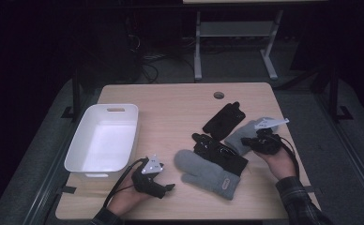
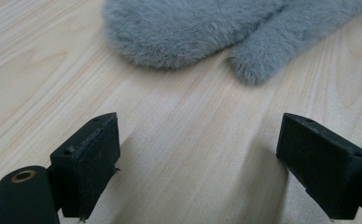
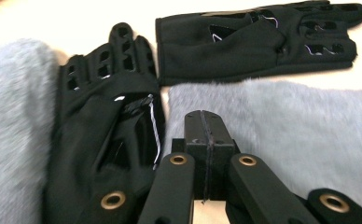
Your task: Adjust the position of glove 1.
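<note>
Both tongs are out over the worktop [image 1: 170, 101]. Our left tongs [image 1: 167, 187] sit at the lower left of the high view with jaws spread wide and nothing between them; in the left gripper view bare wood lies between the jaws, and the near mitten [image 2: 193, 30] fills the top of that frame, close ahead but not touched. Our right tongs [image 3: 202, 126] are pressed tight together, jaw against jaw, with no cloth caught in the seam; they hover over the far mitten [image 3: 300, 126], which in the high view lies at centre right, partly under the gripper. Left of the closed jaws in the right gripper view lies one black glove [image 3: 104, 140], and another black glove [image 3: 254, 39] stretches across the top of that frame. The bin [image 1: 106, 136] stands at middle left in the high view, with nothing inside that we can see.

We judge the work to be gathering the gloves into the bin. Closed right tongs cannot take cloth, so pushing down now would only shove the far mitten. The black glove overlaps the mittens, so a careless pinch may drag two pieces at once. Soft fur may slip from a shallow bite
</note>
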The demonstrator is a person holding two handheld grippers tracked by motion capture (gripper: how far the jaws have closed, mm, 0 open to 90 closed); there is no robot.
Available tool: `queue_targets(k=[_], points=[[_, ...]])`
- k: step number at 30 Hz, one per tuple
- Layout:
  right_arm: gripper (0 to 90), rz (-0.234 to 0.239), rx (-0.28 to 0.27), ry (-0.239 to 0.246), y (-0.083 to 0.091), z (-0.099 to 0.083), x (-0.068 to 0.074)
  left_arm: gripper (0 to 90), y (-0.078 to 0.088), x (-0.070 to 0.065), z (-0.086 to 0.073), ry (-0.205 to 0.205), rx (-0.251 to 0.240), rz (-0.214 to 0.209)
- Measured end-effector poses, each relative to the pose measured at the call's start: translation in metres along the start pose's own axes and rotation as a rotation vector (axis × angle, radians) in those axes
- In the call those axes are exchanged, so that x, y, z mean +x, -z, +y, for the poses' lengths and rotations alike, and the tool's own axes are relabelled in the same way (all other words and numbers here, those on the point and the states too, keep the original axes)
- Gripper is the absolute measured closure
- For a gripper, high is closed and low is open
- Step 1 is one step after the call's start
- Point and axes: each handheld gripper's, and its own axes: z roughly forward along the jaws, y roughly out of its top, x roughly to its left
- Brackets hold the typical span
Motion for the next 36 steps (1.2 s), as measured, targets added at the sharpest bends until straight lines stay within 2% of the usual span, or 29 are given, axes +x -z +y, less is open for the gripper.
queue_targets(k=[2, 6, 15, 24, 32, 36], points=[[90.0, -0.007, 0.024, 0.009, -0.014, 0.006, -0.002, 12.4, 0.0, 0.0, 0.001, -0.003, 0.002, 0.002], [90.0, -0.017, 0.06, 0.01, -0.026, 0.006, -0.003, 12.4, -0.001, -0.001, 0.001, 0.0, 0.0, 0.003], [90.0, -0.02, 0.093, 0.002, -0.025, 0.0, -0.006, 12.4, -0.001, -0.001, 0.001, -0.001, 0.0, 0.002], [90.0, -0.043, 0.115, 0.014, -0.012, -0.009, -0.012, 12.5, -0.001, -0.001, 0.001, 0.0, -0.001, 0.002], [90.0, -0.058, 0.134, -0.015, 0.008, -0.023, -0.02, 12.5, -0.001, -0.001, 0.001, -0.001, -0.001, 0.002], [90.0, -0.084, 0.147, -0.035, 0.02, -0.03, -0.025, 12.5, -0.001, -0.001, 0.001, -0.001, 0.0, 0.002]])
